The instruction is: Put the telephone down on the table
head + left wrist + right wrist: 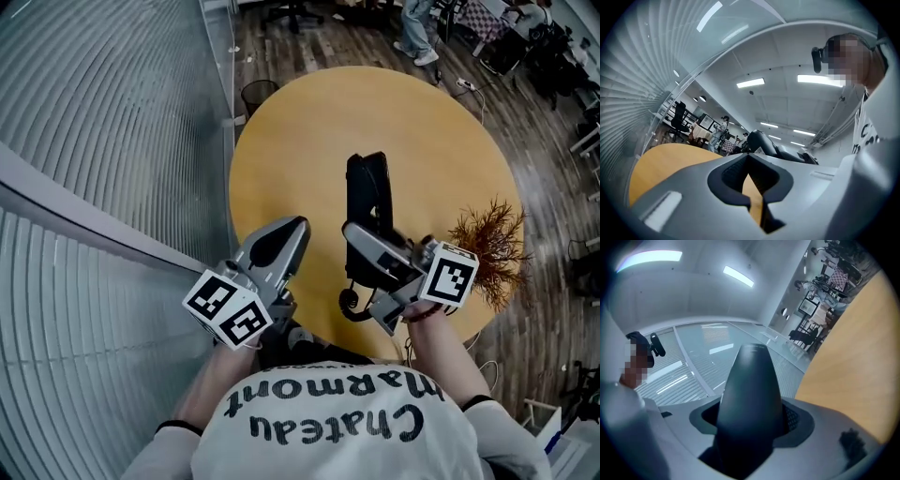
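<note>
Between jaws of right gripper (361, 239) — telephone (367, 187)

To the left of your left gripper (292, 228) a ribbed glass wall (94, 141) curves away, with a black mesh wastebasket (258, 94) at its foot. The round wooden counter (281, 141) stands on a dark plank floor (534, 141). Just right of your right gripper (361, 239) sprawls a dried reddish twig bunch (492, 244). Office chairs (291, 11) stand far ahead. Strip lights (750, 83) line the white ceiling (787, 98).
</note>
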Available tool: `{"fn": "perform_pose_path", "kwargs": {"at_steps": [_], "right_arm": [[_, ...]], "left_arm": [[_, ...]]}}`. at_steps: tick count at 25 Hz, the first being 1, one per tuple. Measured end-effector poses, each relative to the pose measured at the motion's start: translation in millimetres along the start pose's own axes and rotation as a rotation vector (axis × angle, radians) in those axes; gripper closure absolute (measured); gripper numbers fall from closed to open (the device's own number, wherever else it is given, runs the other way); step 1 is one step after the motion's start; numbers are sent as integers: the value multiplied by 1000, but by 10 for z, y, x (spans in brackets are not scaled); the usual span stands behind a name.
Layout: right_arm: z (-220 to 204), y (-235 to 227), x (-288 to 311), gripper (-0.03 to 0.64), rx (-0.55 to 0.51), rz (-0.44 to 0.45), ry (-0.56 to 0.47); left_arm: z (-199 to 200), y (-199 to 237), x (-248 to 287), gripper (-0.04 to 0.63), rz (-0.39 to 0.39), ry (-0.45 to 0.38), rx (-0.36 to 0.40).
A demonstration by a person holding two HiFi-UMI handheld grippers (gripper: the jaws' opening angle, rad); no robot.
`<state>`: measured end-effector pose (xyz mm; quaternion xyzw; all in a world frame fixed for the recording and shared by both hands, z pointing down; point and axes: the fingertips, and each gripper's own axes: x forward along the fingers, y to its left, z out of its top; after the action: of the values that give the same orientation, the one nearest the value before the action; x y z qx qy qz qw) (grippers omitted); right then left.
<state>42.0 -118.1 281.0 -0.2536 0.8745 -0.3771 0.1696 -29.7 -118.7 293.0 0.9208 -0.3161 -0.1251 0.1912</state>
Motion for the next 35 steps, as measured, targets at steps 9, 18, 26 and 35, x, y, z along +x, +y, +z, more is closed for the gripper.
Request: {"fn": "perform_pose_path", "kwargs": {"at_steps": [9,18,26,35], "right_arm": [[290,-1128,1041,307,111,-37,103],[50,-1960,1294,307,127,-141,181],[-56,-2598,1224,308,154,-349,207],[-79,-2914,1160,307,-6,-497,304]], "left_arm": [[-205,1046,527,594,54,127,-62],[-757,1257,556,592,94,184,-153],[-1006,1304,570,592,105,240,-203],[-1122,1332,573,592,126,274,-164]]}}
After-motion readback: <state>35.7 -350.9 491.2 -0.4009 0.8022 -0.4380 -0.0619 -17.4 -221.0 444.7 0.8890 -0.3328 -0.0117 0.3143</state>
